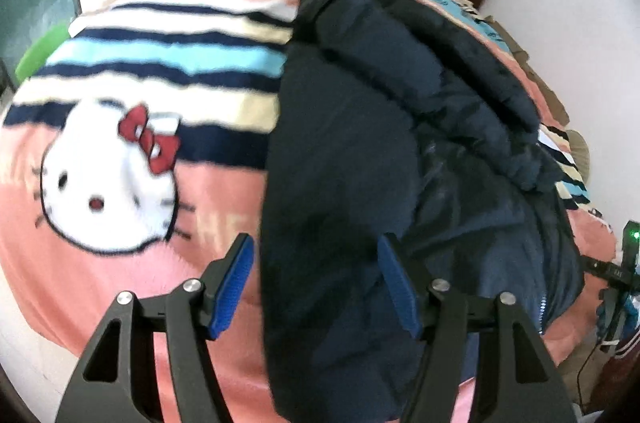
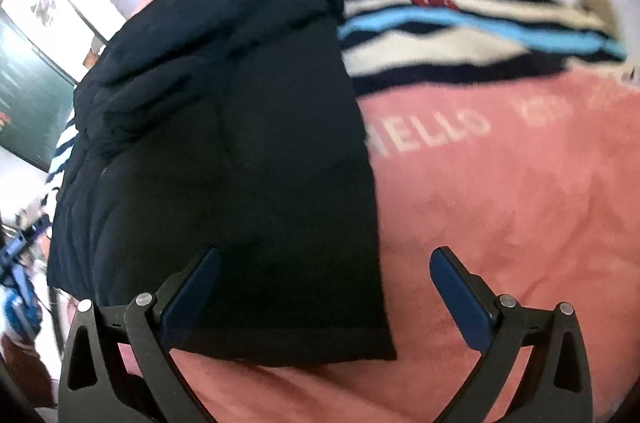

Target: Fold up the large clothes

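Dark navy padded jacket point(image 1: 360, 163) lies part-folded on pink cartoon blanket point(image 1: 100, 283); left gripper point(image 1: 316, 283) & right gripper point(image 2: 324, 291) both apart, empty, prob released for next fold

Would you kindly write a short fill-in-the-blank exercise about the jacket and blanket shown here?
1. The dark puffer jacket lies on a mostly ____ blanket.
2. The cartoon cat face wears a ____ bow.
3. The right gripper has its fingers ____, holding nothing.
4. The white word beside the jacket reads ____.

Missing words: pink; red; open; HELLO

Bare pink blanket point(image 2: 500, 203) lies open beside the bulky dark jacket point(image 2: 224, 151), which fills the middle of the bed
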`<state>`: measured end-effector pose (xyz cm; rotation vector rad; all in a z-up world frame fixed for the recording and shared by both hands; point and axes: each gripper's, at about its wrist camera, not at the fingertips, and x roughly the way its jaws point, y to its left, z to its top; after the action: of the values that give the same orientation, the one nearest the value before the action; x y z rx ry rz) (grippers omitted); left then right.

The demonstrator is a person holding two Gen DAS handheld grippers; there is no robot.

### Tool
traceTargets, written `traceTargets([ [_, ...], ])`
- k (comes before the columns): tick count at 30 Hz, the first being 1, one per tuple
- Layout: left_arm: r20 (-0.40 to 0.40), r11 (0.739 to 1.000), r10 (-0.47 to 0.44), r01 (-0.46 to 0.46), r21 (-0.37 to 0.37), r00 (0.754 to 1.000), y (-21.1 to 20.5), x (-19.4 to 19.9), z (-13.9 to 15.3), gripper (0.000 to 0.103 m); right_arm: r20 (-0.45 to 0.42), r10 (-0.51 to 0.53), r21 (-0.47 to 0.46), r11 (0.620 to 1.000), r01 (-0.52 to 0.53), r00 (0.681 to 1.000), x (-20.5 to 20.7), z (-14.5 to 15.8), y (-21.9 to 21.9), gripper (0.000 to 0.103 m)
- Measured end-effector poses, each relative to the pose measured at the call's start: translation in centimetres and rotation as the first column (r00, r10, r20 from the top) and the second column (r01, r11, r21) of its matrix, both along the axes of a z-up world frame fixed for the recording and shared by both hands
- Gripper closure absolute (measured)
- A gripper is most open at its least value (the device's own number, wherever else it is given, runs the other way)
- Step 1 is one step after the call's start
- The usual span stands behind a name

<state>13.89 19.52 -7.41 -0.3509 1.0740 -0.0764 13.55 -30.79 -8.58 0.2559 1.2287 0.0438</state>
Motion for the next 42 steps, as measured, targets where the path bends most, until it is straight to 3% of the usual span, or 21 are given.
traceTargets([
  [5, -0.028, 0.981, 0.029, -0.034, -0.190, 0.999, 1.6, -1.3, -2.7, 0.040, -0.061, 0.021, 0.150, 0.989, -0.012, 0.998, 0.6, -2.8, -1.2, 0.001],
  [9, -0.040, 0.930, 0.019, -0.033, -0.367, 0.999, 1.9, -2.5, -4.4, 0.040, -0.075, 0.034, 0.255, 0.967, -0.014, 0.997, 1.1, -4.1, -1.7, 0.000],
  [12, -0.029, 0.893, 0.001, -0.014, -0.449, 1.000, 1.4, -3.4, -4.7, 0.040, -0.083, 0.048, 0.312, 0.950, -0.020, 0.995, 1.1, -4.6, -1.4, 0.000],
  [16, -0.016, 0.866, 0.010, -0.017, -0.499, 1.000, 1.4, -4.1, -4.5, 0.040, -0.059, 0.067, 0.372, 0.927, -0.040, 0.996, 0.6, -4.7, -0.9, 0.002],
  [18, -0.003, 0.855, 0.008, -0.008, -0.518, 1.000, 1.5, -4.3, -4.5, 0.040, -0.047, 0.063, 0.379, 0.925, -0.040, 0.997, 0.5, -4.7, -0.7, 0.011],
  [20, 0.001, 0.852, -0.006, 0.006, -0.524, 1.000, 1.2, -4.5, -4.4, 0.042, -0.034, 0.055, 0.394, 0.918, -0.037, 0.998, 0.1, -4.8, -0.8, 0.033],
  [25, 0.012, 0.849, -0.041, 0.041, -0.527, 0.999, -0.1, -4.7, -4.2, 0.043, -0.034, 0.052, 0.451, 0.892, -0.032, 0.998, -0.5, -5.0, -1.3, 0.050],
  [27, 0.023, 0.851, -0.043, 0.048, -0.522, 0.999, -0.4, -4.8, -3.9, 0.055, -0.025, 0.061, 0.449, 0.892, -0.043, 0.998, -0.3, -4.8, -1.1, 0.060],
  [29, 0.036, 0.858, -0.041, 0.054, -0.512, 0.999, -0.6, -4.7, -3.2, 0.071, 0.003, 0.077, 0.448, 0.891, -0.070, 0.997, -0.4, -4.1, -0.6, 0.077],
  [31, 0.069, 0.857, -0.043, 0.072, -0.511, 0.997, -0.8, -4.5, -2.1, 0.079, 0.036, 0.093, 0.431, 0.897, -0.099, 0.995, -0.3, -3.2, 0.2, 0.083],
  [37, 0.176, 0.849, -0.036, 0.123, -0.513, 0.984, -0.9, -2.6, 3.0, 0.082, 0.165, 0.047, 0.474, 0.872, -0.121, 0.985, -0.1, 0.4, -0.5, 0.088],
  [42, 0.236, 0.799, 0.013, 0.131, -0.587, 0.972, 0.0, -0.3, 6.2, 0.082, 0.238, -0.044, 0.549, 0.830, -0.097, 0.970, 1.7, 3.1, -1.6, 0.089],
])
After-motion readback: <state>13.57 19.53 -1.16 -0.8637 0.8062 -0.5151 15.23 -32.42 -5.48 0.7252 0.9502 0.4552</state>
